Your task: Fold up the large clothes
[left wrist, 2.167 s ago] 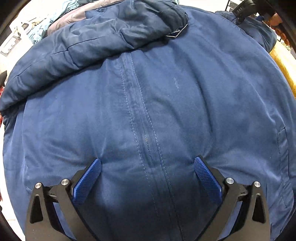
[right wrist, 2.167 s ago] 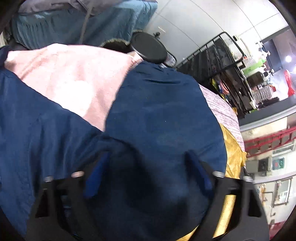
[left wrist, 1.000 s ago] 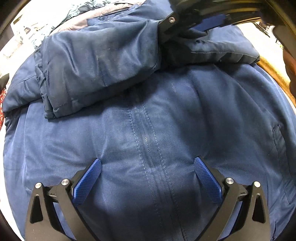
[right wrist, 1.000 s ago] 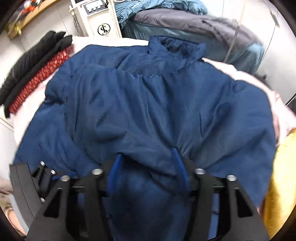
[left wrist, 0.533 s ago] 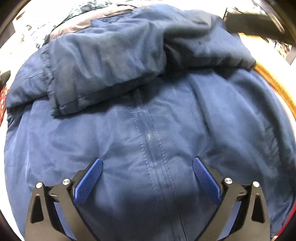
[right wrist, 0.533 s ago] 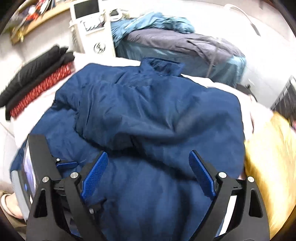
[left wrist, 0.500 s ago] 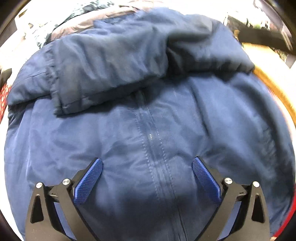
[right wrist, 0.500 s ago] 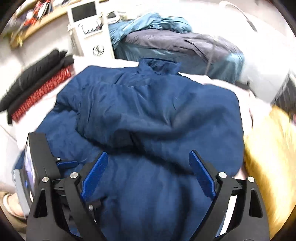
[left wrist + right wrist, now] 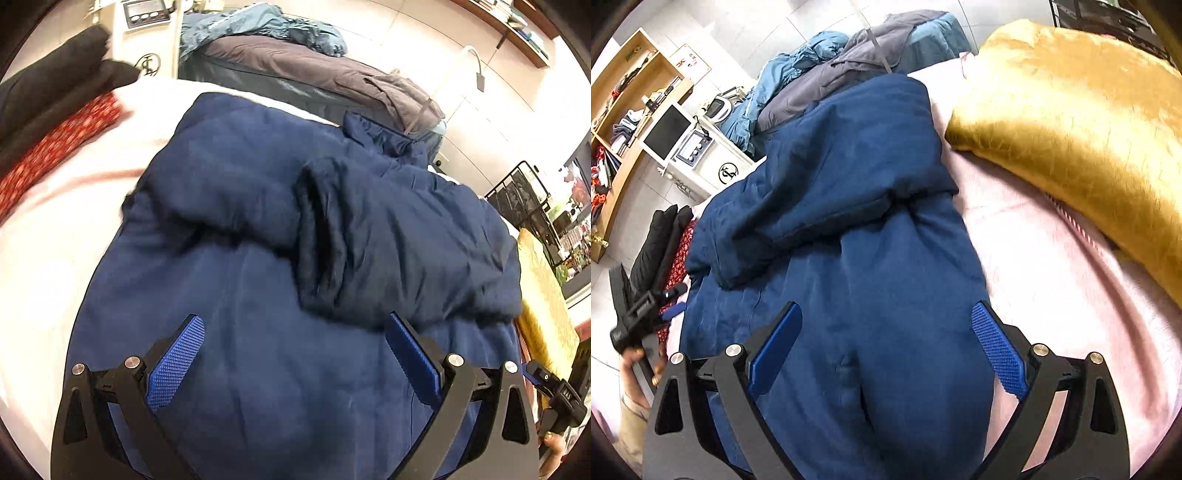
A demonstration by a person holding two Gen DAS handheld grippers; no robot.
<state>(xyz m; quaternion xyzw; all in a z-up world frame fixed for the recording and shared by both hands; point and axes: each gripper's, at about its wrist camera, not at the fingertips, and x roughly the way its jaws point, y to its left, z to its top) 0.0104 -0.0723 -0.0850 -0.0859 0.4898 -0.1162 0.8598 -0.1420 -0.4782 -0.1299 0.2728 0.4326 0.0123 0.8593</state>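
Both the left gripper [image 9: 295, 350] and right gripper [image 9: 886, 347] gape wide, holding nothing, above the navy jacket [image 9: 879, 240]. Bare pink blanket [image 9: 1052, 295] lies between its right edge and the gold pillow [image 9: 1071, 122]

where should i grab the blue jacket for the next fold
Probably the hem end of the blue jacket, coming from below it. Both sleeves are already folded across the chest, so the flat lower body lying on the pink blanket is what remains. Both the left gripper and right gripper are open above it.
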